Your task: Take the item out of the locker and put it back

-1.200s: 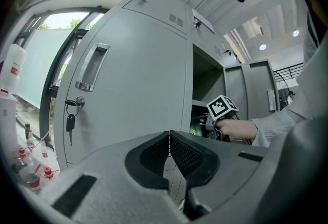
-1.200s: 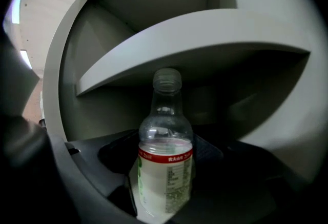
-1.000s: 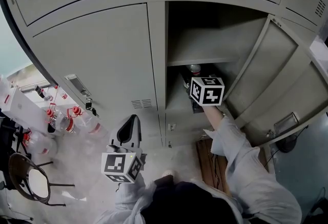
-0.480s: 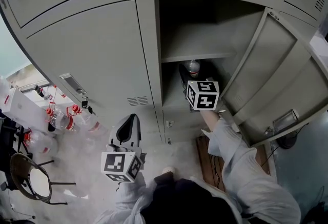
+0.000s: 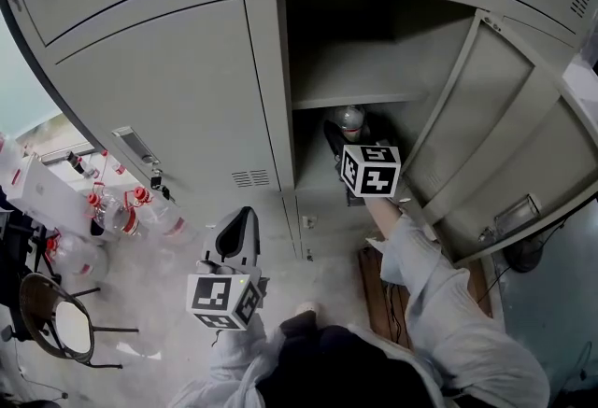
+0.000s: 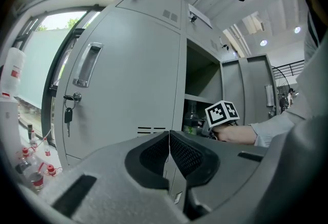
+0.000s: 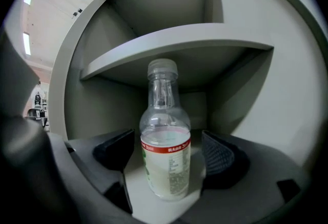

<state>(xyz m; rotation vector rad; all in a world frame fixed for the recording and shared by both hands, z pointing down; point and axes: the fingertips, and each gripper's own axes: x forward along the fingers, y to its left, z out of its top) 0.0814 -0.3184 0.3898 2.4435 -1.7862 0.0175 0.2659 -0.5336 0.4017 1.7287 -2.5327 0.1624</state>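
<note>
Right hand-held gripper (image 7: 166,153) jaws are opening around the upright clear plastic bottle (image 7: 165,138) in the grey metal locker (image 7: 246,95); a skewed withdrawal could topple it.

R fingers (image 7: 221,157) opening, now off bottle (image 7: 165,152)

Left gripper (image 6: 169,137), jaws together
</note>
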